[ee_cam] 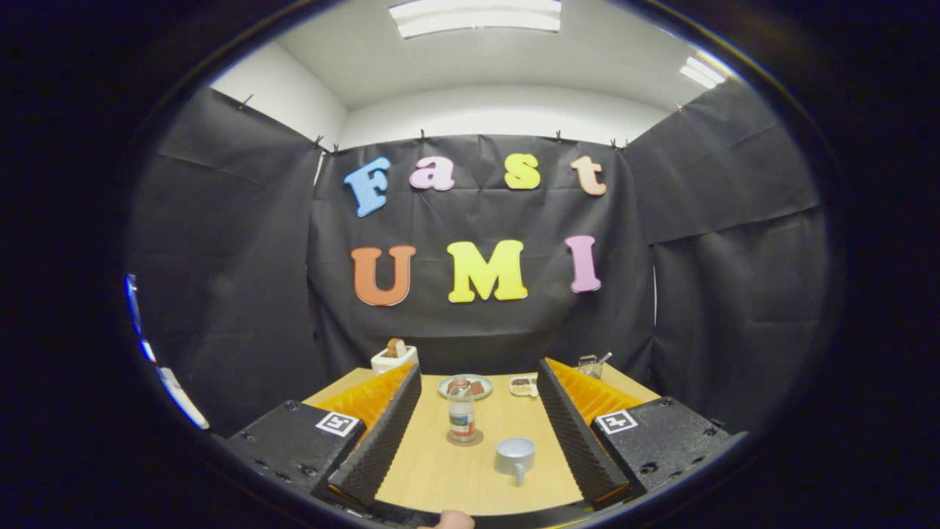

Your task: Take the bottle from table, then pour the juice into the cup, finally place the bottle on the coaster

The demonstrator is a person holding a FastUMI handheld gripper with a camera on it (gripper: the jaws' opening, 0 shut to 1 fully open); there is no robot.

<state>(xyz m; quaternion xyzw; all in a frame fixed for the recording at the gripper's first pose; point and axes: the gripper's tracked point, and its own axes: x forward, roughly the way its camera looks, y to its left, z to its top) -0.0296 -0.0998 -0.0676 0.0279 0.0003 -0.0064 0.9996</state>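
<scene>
Hand-held gripper (477, 433) open wide, empty. Bottle (462, 419) upright on coaster (465, 439) between fingers, cup (514, 457) just beside, nearer. Beyond on surface (440, 477): plate (465, 387), small dish (523, 386), white box (393, 358), glass (590, 365). Nothing blocks bottle.

A clear bottle (461, 411) with a striped label stands upright on a round coaster (465, 439), a grey cup (515, 455) nearby.
</scene>
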